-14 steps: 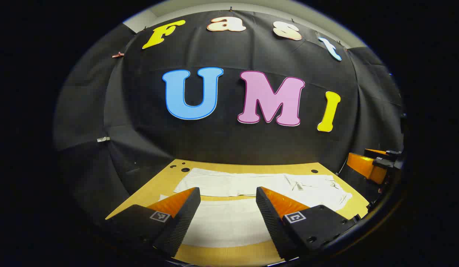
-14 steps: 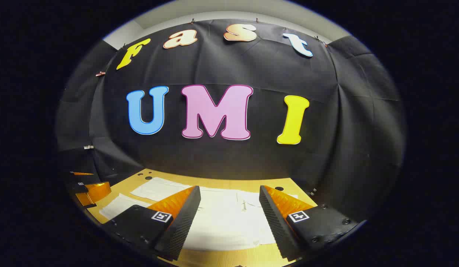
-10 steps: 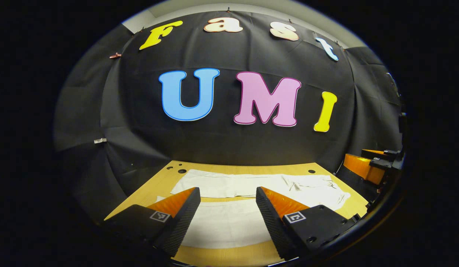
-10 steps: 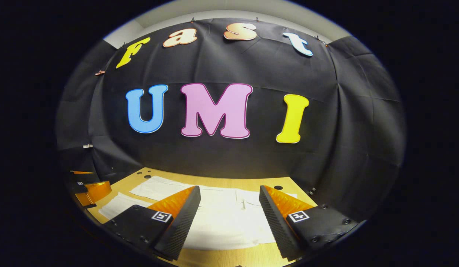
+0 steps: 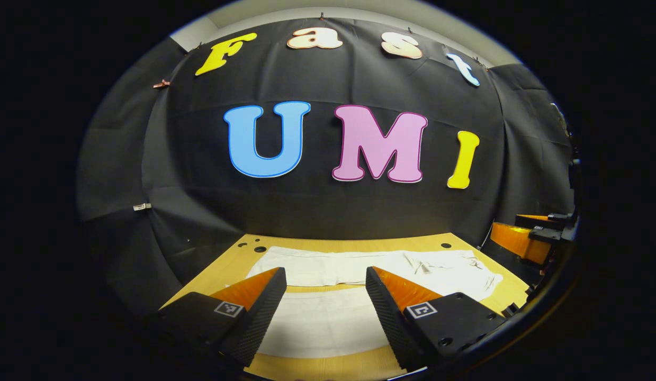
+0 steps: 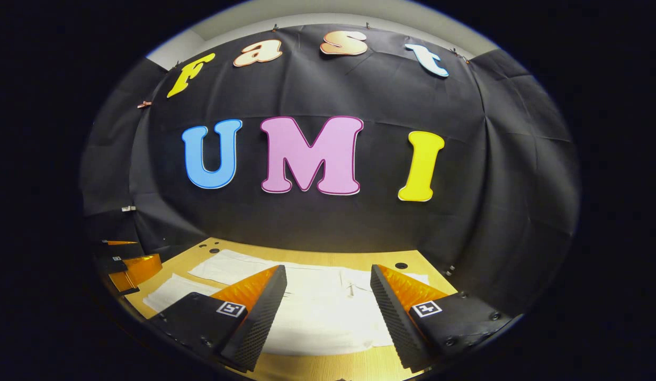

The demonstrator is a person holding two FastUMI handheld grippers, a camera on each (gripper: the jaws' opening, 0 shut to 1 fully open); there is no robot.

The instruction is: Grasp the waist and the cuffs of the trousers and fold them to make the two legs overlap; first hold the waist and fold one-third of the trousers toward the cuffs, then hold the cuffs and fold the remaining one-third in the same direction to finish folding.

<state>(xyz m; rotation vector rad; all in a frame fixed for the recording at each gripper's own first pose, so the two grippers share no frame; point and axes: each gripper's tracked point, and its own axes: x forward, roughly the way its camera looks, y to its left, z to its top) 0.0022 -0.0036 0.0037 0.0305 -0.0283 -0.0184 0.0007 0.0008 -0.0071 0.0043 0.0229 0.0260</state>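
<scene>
— Fingers (image 5: pixel 264 307) of the left gripper (image 5: pixel 325 288) are gaping wide, holding nothing?
— Yes, and the right gripper (image 6: pixel 328 288) is spreading open too. Beyond both, white trousers (image 5: pixel 359 267) are lying flat across the wooden table (image 5: pixel 222 267), legs apart.

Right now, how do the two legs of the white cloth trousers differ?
The far leg lies beyond the left gripper; the near leg spreads between its fingers. The far leg looks narrower, the near leg broader. Both lie flat, side by side, on the wooden table, not overlapped.
</scene>
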